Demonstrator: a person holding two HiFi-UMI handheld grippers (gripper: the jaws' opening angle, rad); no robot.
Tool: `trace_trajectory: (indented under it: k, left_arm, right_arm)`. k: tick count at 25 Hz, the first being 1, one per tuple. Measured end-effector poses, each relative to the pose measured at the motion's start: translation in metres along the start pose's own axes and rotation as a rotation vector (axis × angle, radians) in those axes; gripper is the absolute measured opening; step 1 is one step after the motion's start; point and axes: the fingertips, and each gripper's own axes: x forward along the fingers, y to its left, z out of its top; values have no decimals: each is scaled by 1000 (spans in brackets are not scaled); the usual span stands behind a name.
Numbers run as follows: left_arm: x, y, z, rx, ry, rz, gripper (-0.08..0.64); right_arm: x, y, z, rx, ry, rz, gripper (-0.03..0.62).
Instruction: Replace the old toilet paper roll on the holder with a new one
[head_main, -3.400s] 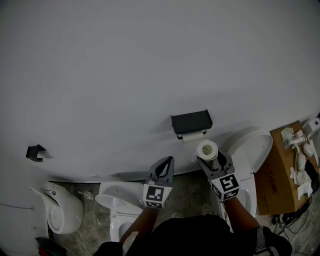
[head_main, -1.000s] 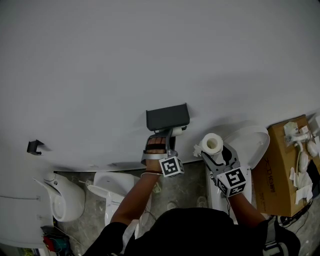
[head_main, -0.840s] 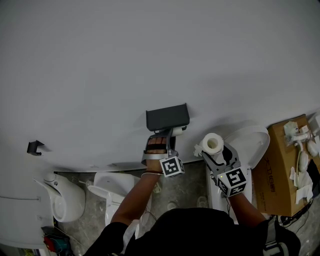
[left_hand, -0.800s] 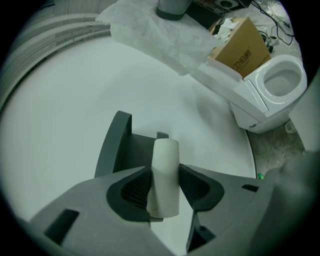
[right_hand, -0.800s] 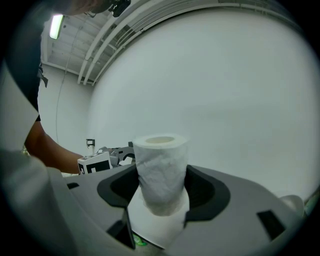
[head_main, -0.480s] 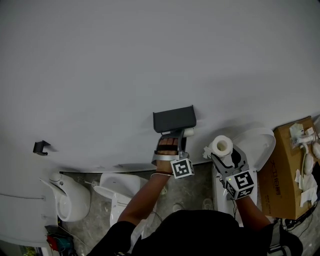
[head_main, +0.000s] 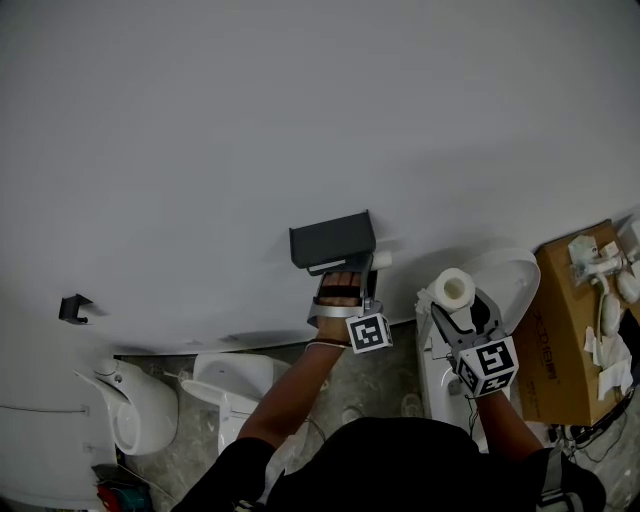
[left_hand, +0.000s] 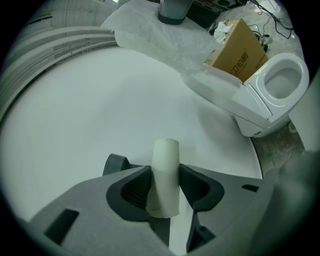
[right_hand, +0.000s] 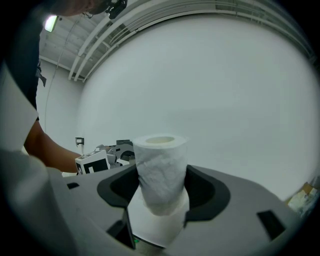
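Note:
The black holder (head_main: 333, 240) hangs on the white wall. My left gripper (head_main: 345, 280) sits just below it, shut on the old bare cardboard tube (left_hand: 165, 175), which stands upright between the pads. In the head view the tube's end (head_main: 381, 260) pokes out past the holder's right side. To the right, my right gripper (head_main: 457, 303) is shut on the new white toilet paper roll (head_main: 453, 289), held away from the holder. In the right gripper view the full roll (right_hand: 160, 172) stands between the jaws, with the left gripper's marker cube (right_hand: 95, 162) beyond it.
A white toilet (head_main: 500, 290) stands under my right hand, beside a cardboard box (head_main: 560, 330) with white fittings on top. Lower left are another toilet (head_main: 235, 385) and a urinal (head_main: 135, 420). A small black hook (head_main: 72, 307) is on the wall.
Both grippers have shifted to the right. The old tube has slid rightward from under the holder with the left gripper. The new roll stays gripped on the right.

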Motion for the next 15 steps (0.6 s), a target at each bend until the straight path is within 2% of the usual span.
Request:
trace_trajectory:
  k: [5, 10, 12, 15]
  left_arm:
    - [6, -8, 23, 12, -33, -23, 178]
    - [7, 0, 43, 4, -67, 11, 179]
    - [5, 1, 50, -30, -83, -1, 179]
    - [2, 3, 54, -129, -102, -27, 179]
  right_arm:
    - [-13, -14, -1, -2, -3, -36, 276]
    - [-24, -26, 1, 0, -3, -66, 276]
    - [-28, -29, 2, 2, -2, -75, 276]
    - [-29, -32, 1, 3, -2, -84, 276]
